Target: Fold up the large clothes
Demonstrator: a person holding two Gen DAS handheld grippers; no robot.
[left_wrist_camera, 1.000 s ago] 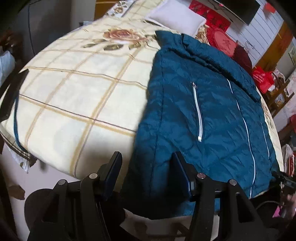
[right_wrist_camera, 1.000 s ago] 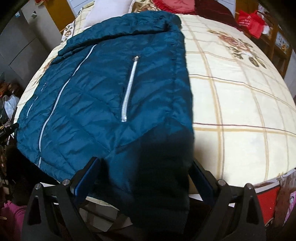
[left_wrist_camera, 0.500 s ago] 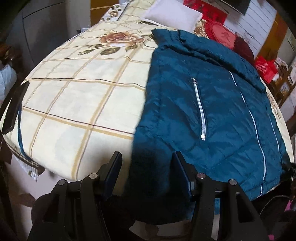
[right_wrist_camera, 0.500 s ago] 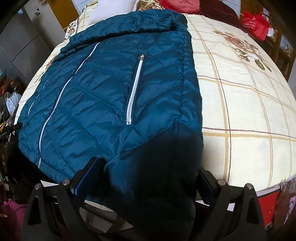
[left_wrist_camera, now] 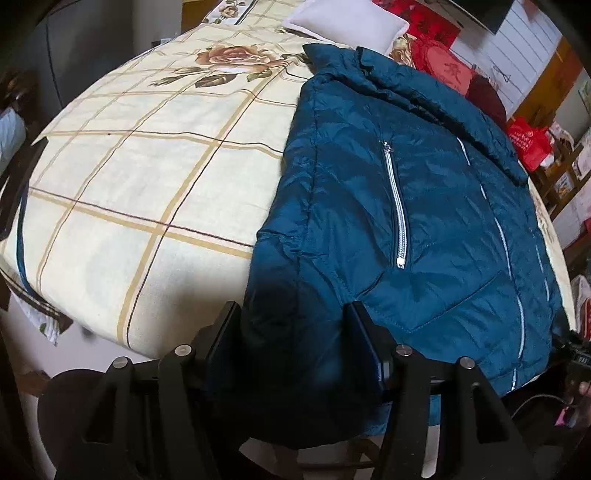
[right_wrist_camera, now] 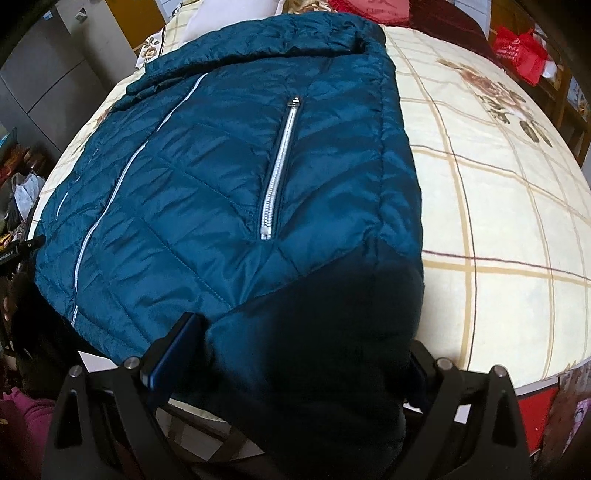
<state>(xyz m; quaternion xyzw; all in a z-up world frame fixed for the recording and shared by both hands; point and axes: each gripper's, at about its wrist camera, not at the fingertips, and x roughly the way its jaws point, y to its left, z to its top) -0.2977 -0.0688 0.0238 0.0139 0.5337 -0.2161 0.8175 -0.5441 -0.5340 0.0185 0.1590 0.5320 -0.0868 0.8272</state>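
Observation:
A teal quilted jacket [left_wrist_camera: 424, 206] with silver zips lies front up on the bed, collar at the far end; it also shows in the right wrist view [right_wrist_camera: 221, 177]. Its near hem corners hang over the bed's near edge. My left gripper [left_wrist_camera: 295, 339] is open, its fingers on either side of the jacket's near left hem corner. My right gripper [right_wrist_camera: 303, 354] is open wide, its fingers on either side of the near right hem corner. The dark fabric between the jaws fills the gap and hides the right gripper's right finger.
The bed has a cream checked sheet [left_wrist_camera: 147, 177] with rose prints. A white pillow [left_wrist_camera: 351, 22] and red cushions [left_wrist_camera: 443, 66] lie at the head. A red bag [right_wrist_camera: 517, 51] and shelves stand beside the bed. Grey cabinets [right_wrist_camera: 48, 74] stand at the left.
Both grippers have moved forward and closer to the jacket, so the hem corners now sit deeper between the open fingers. The jacket has not moved.

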